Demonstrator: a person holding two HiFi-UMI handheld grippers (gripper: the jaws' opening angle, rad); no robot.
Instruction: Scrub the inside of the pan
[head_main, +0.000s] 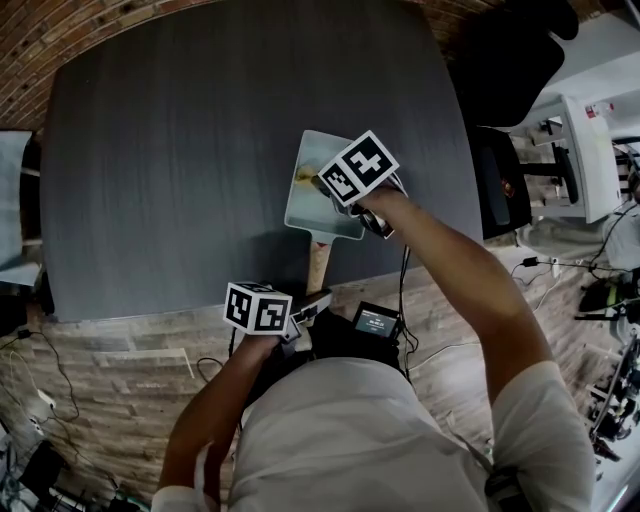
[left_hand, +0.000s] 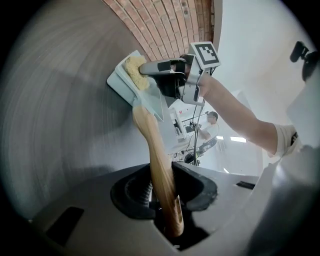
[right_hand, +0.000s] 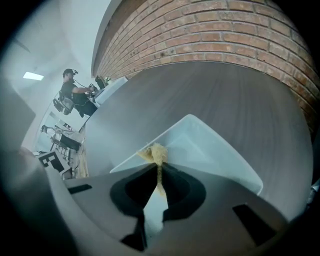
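Partly behind rt gripper (head_main: 335, 192): pan (head_main: 303, 203)

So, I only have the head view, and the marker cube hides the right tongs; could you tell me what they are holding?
Observer: The right tongs are shut on a yellow sponge, pinched thin between them.
Operator: Thank you. Is the sponge inside the pan?
Observer: Yes, the right gripper view shows it over the pale inside of the pan, close to one side wall.
Operator: And do the left tongs really grip the handle?
Observer: Yes, in the left gripper view the left tongs are closed on the wooden handle, near its free end.
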